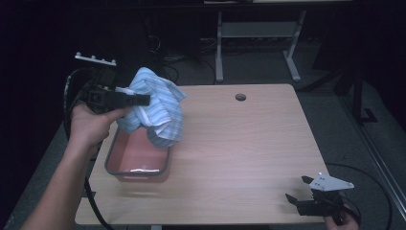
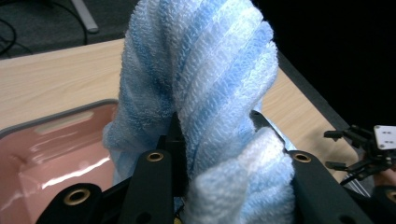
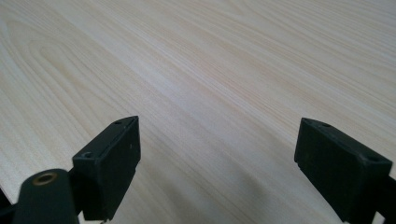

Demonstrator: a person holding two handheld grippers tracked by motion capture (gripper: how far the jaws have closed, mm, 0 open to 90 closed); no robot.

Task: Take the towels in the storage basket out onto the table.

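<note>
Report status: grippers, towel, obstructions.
Left gripper shut on towel, held above pink bin. Right gripper open over bare table. Nothing in the way.

Tool [image 2: 215,135] gripping striped towel [image 2: 210,70], pink tub [image 2: 56,116]

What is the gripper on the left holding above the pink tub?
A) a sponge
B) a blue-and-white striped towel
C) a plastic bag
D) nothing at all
B: the left gripper has its jaws closed on a blue-and-white striped towel, which hangs bunched over the pink tub.
</note>
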